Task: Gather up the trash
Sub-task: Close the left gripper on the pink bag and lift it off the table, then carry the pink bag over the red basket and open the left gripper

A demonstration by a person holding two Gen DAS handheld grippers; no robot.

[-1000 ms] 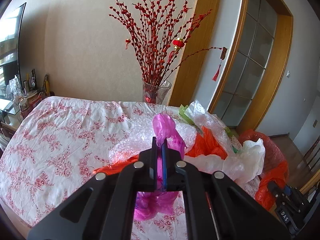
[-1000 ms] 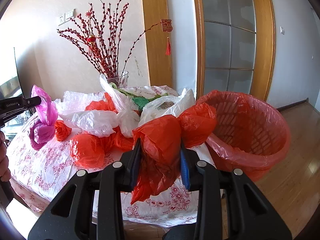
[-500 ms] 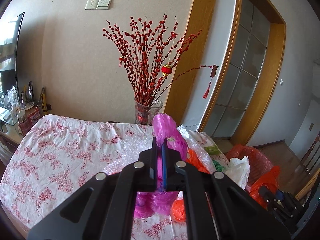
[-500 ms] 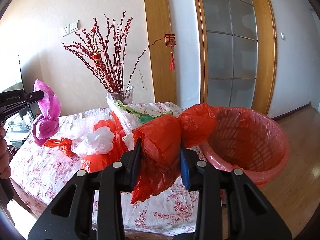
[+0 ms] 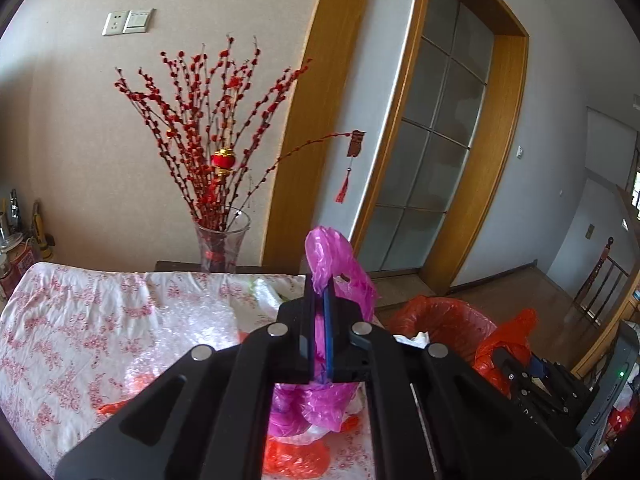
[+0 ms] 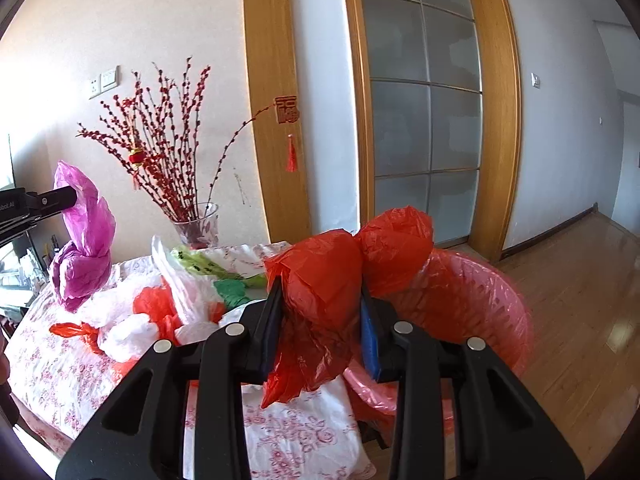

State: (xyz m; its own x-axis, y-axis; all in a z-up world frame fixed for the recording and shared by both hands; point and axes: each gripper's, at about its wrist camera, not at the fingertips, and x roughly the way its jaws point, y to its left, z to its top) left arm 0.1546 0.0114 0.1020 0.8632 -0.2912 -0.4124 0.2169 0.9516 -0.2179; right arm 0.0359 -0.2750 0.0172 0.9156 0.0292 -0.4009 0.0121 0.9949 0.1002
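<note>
A table [image 6: 60,380] with a flowery cloth holds a pile of plastic bags. Beside it stands a bin [image 6: 492,320] with a red liner. The right claw [image 6: 320,308] squeezes a red bag [image 6: 320,280] up near the bin. The left claw [image 5: 319,300] pinches a pink bag [image 5: 332,252] above the table.

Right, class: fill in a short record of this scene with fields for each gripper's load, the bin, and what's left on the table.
left gripper: shut on a pink bag, lifted off the table
right gripper: shut on a red bag
bin: red-lined basket beside the table
table: white, red and green bags still piled
</note>
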